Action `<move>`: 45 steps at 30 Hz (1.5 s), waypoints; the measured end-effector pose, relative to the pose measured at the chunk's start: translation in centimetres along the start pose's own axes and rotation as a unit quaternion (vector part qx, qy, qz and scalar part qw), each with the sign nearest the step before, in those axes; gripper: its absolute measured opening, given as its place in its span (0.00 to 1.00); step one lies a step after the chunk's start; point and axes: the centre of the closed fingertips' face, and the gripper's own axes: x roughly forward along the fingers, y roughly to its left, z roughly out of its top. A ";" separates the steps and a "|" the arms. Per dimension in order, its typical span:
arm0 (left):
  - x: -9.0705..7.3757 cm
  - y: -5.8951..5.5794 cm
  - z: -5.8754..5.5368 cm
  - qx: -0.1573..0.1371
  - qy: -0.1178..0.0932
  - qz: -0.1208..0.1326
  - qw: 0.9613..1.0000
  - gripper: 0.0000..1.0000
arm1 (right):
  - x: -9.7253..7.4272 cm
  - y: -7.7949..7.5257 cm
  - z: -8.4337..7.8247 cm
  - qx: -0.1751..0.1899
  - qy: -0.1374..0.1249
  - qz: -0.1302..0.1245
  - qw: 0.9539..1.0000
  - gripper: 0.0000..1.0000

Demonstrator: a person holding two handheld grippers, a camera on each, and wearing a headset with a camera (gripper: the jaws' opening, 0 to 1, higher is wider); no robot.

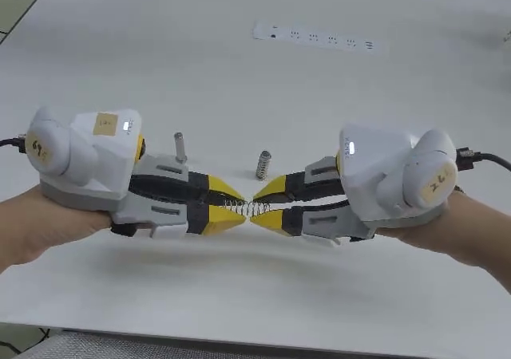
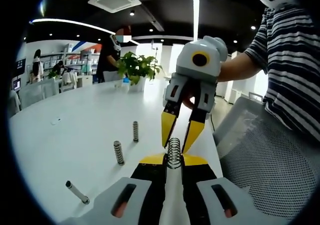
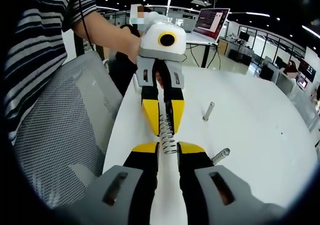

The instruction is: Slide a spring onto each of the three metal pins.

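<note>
A short spring spans the gap between both grippers, held level above the white table. My left gripper is shut on one end and my right gripper is shut on the other, tip to tip. In the left gripper view the spring rises from my left gripper into the right gripper. Beyond stand a bare pin and a pin with a spring on it. A second sprung pin stands farther off.
A white power strip lies at the far side of the table. A grey mesh chair is at the near edge by the person in a striped shirt. A potted plant stands at the table's far end.
</note>
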 end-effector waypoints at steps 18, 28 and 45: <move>0.0 -0.2 0.3 -0.001 0.002 -0.008 1.000 0.08 | -0.7 0.0 -0.5 0.007 -0.006 -0.008 1.000 0.13; 0.0 -0.3 0.2 -0.004 0.003 -0.010 1.000 0.08 | -0.7 0.0 -0.4 0.009 -0.006 -0.002 1.000 0.13; 0.0 -0.3 -0.2 -0.005 0.010 -0.011 1.000 0.08 | -1.1 -0.1 0.1 0.026 -0.021 0.001 0.999 0.13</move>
